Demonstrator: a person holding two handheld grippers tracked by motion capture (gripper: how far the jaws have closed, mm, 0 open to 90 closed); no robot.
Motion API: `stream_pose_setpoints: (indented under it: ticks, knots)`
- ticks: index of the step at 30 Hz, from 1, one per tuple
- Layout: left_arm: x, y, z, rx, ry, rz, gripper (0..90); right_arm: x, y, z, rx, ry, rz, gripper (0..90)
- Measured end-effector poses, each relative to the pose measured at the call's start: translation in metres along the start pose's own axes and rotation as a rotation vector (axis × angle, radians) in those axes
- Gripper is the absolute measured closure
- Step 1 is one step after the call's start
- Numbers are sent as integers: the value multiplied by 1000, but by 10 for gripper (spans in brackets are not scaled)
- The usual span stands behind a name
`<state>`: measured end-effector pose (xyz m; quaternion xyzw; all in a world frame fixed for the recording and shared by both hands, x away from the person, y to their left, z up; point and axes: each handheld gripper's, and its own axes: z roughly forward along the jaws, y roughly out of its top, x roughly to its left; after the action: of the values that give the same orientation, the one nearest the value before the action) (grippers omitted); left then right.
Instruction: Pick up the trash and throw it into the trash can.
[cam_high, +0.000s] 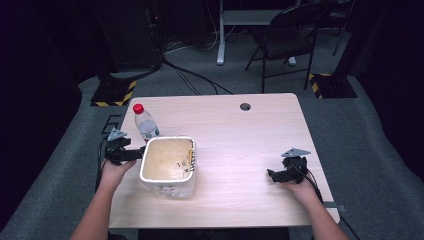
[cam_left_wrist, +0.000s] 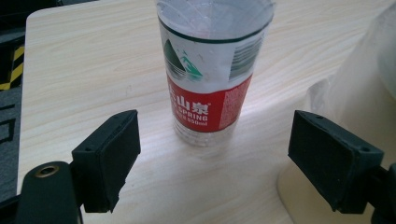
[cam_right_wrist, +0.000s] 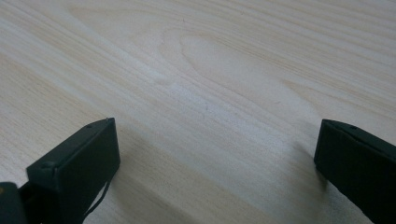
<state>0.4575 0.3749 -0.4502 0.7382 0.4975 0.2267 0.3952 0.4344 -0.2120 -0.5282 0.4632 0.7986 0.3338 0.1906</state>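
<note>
Pale wood-grain laminate forms the surface (cam_high: 235, 135) on which all items stand. The left gripper (cam_left_wrist: 212, 158) has its jaws spread wide apart, gripping nothing. Ahead of those jaws, and centred on the gap between them, a clear plastic bottle (cam_left_wrist: 210, 79) stands upright on the surface — red label band low on the body, a green mountain mark above it. The bottle is clear of both jaws and sits beyond their tips, not between them. Beside the right-hand jaw in the left gripper view, a pale translucent bin (cam_left_wrist: 359, 93) rises, with its cream base edge showing just under that jaw.

From the high view, the bottle (cam_high: 145, 122) shows a red cap and stands just beyond the left gripper (cam_high: 131, 154); the bin (cam_high: 168, 165) — lined with a thin bag, open top upward — is right against the jaw tips on their inner side.

The right gripper (cam_right_wrist: 217, 158) also has its jaws wide apart, holding nothing; bare surface (cam_right_wrist: 210, 79) lies between and ahead of them. In the high view the right gripper (cam_high: 272, 174) rests low at the surface, well apart from the bin and bottle, its jaws pointing toward the bin.
</note>
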Motion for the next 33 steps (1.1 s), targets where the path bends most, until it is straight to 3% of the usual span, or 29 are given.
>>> stream_pose_setpoints:
  ticks: [18, 22, 33]
  knots:
    - [2, 20, 15, -13, 18, -6, 149, 0, 0, 0, -2, 0, 0, 0]
    - [3, 22, 19, -43, 21, -15, 149, 0, 0, 0, -2, 0, 1, 0]
    - [5, 27, 30, -32, 12, -19, 156, 0, 0, 0, -1, 0, 2, 0]
